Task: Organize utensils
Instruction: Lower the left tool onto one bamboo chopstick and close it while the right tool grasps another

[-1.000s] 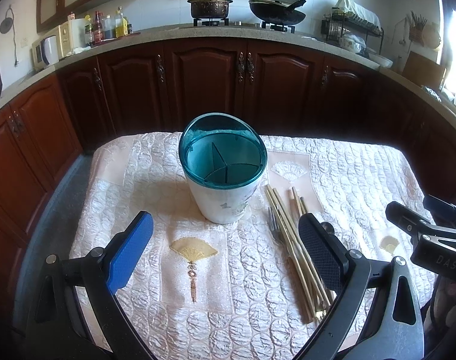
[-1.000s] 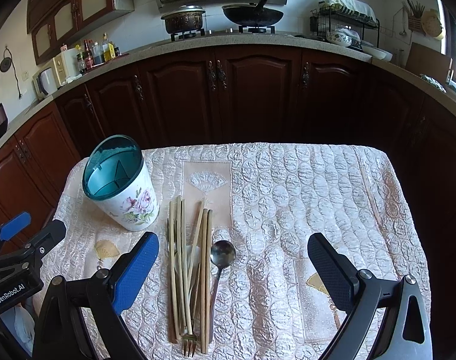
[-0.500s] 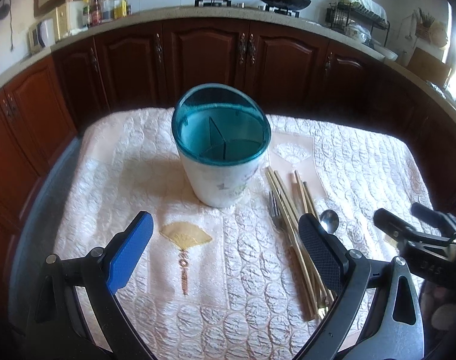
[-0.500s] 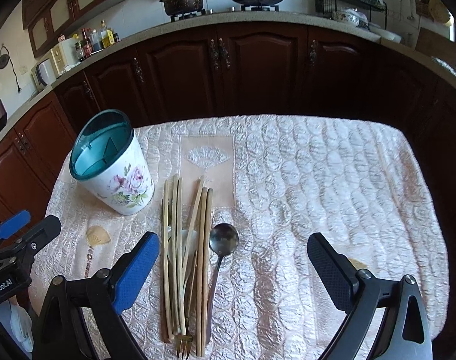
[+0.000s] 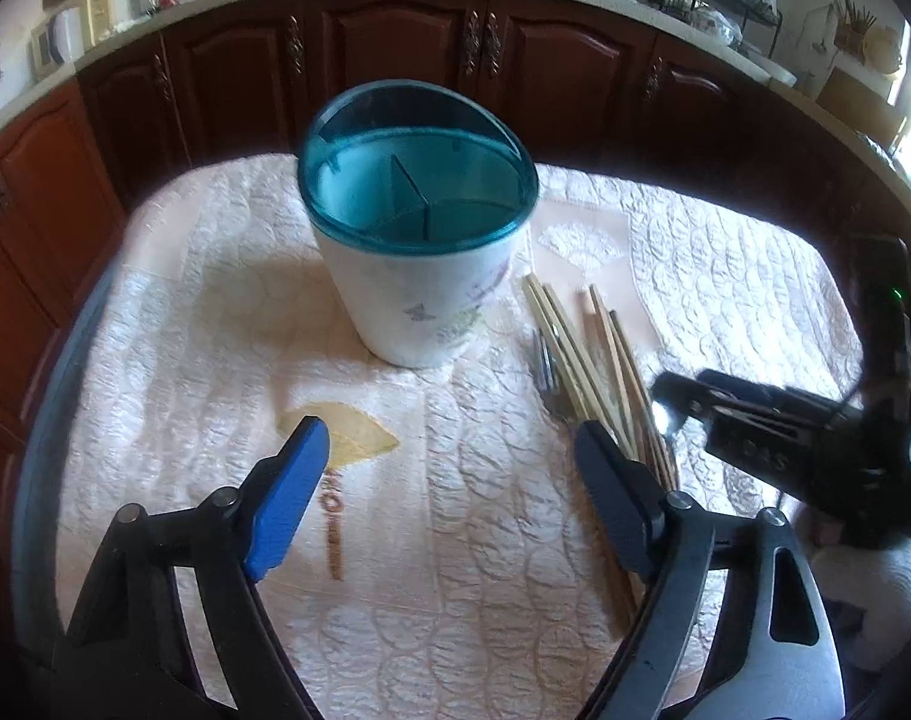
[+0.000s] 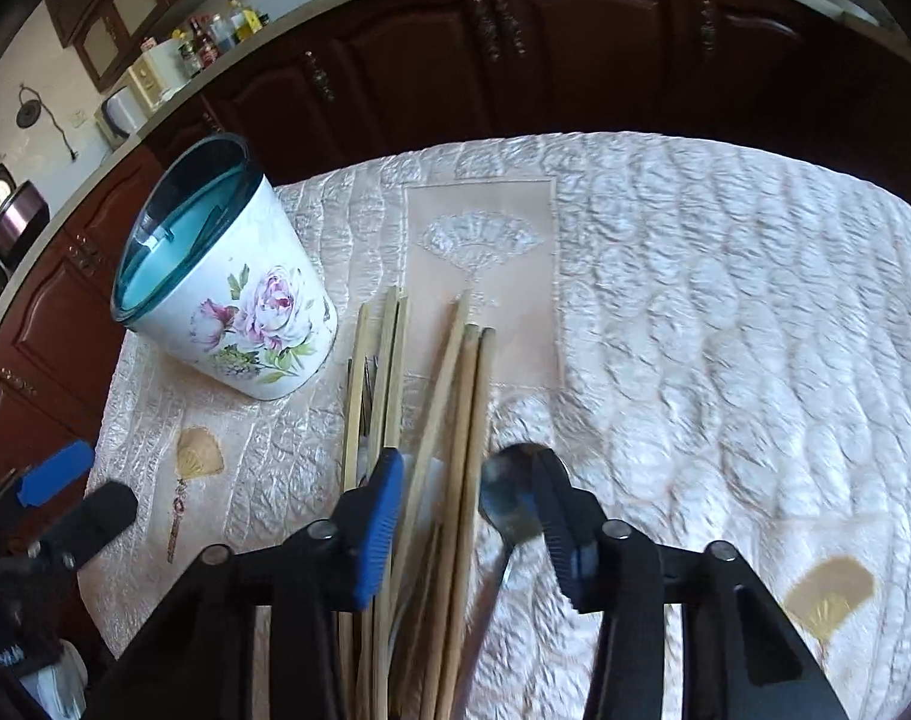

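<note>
A: Chopsticks [image 6: 449,420] are laid in a bundle with a spoon [image 6: 506,510] and fork [image 5: 545,369], long axis pointing away toward the caddy [image 6: 239,300]. Where is the right hand-held gripper [image 6: 467,516]?

B: Directly over them, fingers apart and straddling the bundle; nothing is clamped. The left hand-held gripper [image 5: 449,492] is held wide apart, farther off.

A: And the surface?

B: A quilted cloth [image 6: 725,300] covers the desk; dark cabinets [image 5: 407,60] are seen behind.

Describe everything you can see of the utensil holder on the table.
The utensil holder is a white, tapered cup, seemingly plastic, with pink flowers printed on its side and a translucent teal rim. Teal dividers split its interior into compartments, all empty. It stands upright on the quilted tablecloth, left of the chopsticks. Neither gripper touches it.
</note>
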A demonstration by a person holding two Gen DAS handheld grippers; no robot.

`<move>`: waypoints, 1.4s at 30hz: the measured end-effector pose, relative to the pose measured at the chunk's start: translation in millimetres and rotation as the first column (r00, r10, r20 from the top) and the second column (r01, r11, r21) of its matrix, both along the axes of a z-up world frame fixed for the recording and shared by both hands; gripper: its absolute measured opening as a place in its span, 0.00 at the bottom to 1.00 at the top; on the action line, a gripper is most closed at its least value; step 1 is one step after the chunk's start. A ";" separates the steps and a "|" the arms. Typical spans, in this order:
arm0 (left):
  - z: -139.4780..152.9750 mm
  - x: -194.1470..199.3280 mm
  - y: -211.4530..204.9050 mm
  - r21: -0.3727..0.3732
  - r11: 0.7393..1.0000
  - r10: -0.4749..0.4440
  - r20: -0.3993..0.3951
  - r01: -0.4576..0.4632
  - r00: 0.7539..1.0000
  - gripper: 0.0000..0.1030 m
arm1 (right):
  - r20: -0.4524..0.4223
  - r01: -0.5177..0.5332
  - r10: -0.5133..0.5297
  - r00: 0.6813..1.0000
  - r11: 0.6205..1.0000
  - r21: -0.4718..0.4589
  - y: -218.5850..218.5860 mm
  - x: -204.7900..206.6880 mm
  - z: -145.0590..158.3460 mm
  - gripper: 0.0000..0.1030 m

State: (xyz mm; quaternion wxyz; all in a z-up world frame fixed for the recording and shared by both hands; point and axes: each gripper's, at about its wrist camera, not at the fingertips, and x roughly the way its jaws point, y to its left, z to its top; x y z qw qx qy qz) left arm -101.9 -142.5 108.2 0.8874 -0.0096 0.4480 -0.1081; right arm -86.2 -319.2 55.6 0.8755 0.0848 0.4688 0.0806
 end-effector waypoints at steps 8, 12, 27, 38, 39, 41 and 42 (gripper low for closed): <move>-17.6 21.5 -19.8 -0.133 0.990 -0.057 -0.072 0.047 0.996 0.52 | -0.025 -0.039 0.040 0.999 0.999 0.020 3.8 28.2 -13.2 0.39; -27.2 33.6 -28.0 -0.168 0.985 -0.051 -0.119 0.031 0.992 0.43 | -0.045 -0.038 0.040 0.998 0.998 0.041 -6.2 37.6 -20.9 0.33; -57.4 67.0 -53.5 -0.143 0.989 0.000 -0.180 -0.027 0.984 0.35 | -0.089 -0.053 0.060 0.994 0.995 0.081 -20.3 61.5 -36.1 0.26; -63.4 80.4 -53.6 -0.171 0.985 -0.013 -0.206 -0.023 0.978 0.11 | -0.105 -0.064 0.075 0.992 0.993 0.103 -17.6 75.8 -37.5 0.15; -63.1 81.1 -53.7 -0.177 0.984 -0.020 -0.207 -0.017 0.978 0.07 | -0.104 -0.063 0.075 0.992 0.992 0.108 -18.1 74.8 -36.7 0.14; -62.7 79.2 -52.4 -0.188 0.982 -0.041 -0.210 0.001 0.977 0.07 | -0.104 -0.059 0.072 0.992 0.991 0.121 -19.9 69.0 -35.0 0.11; -62.5 78.1 -52.0 -0.194 0.981 -0.050 -0.212 0.008 0.976 0.04 | -0.101 -0.058 0.071 0.992 0.991 0.123 -21.9 66.1 -33.3 0.08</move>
